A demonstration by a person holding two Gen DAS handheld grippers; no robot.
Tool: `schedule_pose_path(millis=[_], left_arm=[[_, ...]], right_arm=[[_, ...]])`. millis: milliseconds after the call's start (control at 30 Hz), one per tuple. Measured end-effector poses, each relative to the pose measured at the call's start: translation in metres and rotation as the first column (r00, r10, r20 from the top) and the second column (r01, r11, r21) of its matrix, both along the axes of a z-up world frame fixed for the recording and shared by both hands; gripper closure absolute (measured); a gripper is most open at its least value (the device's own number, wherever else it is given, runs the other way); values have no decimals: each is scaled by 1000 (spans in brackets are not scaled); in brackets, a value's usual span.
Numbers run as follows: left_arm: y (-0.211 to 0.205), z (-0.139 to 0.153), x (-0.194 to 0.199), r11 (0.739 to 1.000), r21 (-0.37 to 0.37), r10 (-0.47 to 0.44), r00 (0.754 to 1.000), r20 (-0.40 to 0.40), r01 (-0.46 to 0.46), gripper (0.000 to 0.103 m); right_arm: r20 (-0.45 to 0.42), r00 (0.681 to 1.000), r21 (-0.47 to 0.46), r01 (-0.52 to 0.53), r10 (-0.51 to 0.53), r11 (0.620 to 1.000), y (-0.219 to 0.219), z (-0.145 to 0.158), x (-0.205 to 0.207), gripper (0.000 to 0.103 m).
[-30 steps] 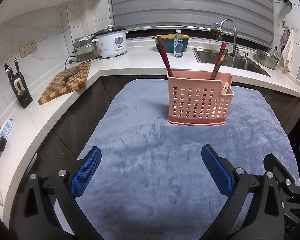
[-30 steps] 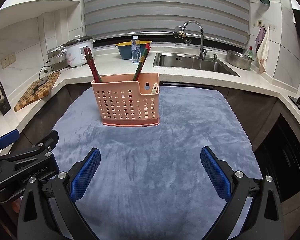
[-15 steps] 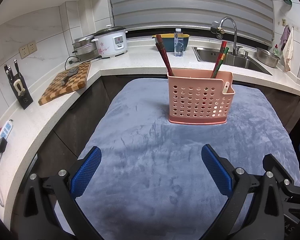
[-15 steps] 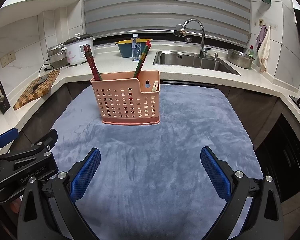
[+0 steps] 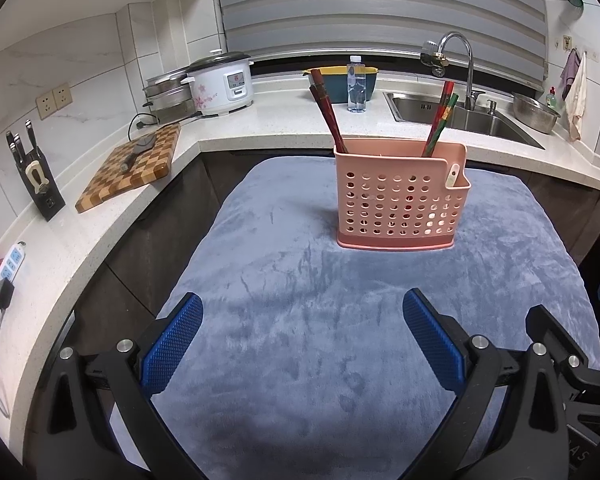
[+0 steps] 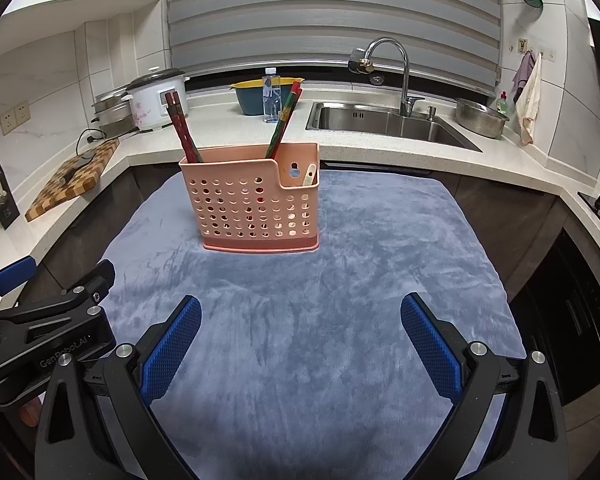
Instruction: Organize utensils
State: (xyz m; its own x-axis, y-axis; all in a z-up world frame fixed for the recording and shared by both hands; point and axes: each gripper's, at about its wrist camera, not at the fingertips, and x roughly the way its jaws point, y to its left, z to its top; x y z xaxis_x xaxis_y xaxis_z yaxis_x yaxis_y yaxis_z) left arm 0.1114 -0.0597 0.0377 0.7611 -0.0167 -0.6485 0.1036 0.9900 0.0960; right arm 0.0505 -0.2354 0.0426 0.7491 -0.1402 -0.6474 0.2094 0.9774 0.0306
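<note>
A pink perforated utensil basket (image 5: pixel 400 196) stands upright on the blue-grey cloth (image 5: pixel 300 320); it also shows in the right wrist view (image 6: pixel 256 200). Dark red chopsticks (image 5: pixel 327 110) lean in its left part, red-green chopsticks (image 5: pixel 440 120) in the middle, and a cream handle tip (image 5: pixel 453 174) in the low right pocket. My left gripper (image 5: pixel 302 344) is open and empty, well short of the basket. My right gripper (image 6: pixel 300 342) is open and empty too, beside the left one.
A chequered cutting board (image 5: pixel 134 166), knife block (image 5: pixel 36 176) and rice cooker (image 5: pixel 220 84) stand on the left counter. A water bottle (image 5: pixel 357 84), a bowl, the sink (image 5: pixel 460 118) and tap are behind the basket. The cloth's edges drop off on both sides.
Both views have shifted slightly; the basket looks a touch nearer and lower in frame. Both grippers stay open and empty.
</note>
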Motion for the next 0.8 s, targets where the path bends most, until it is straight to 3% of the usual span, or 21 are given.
schedule_pose_path(millis=[800], left_arm=[[-8, 2, 12, 1000, 8, -15, 1000, 4, 15, 7]], right_arm=[[-9, 1000, -10, 14, -14, 1000, -14, 2, 14, 7]])
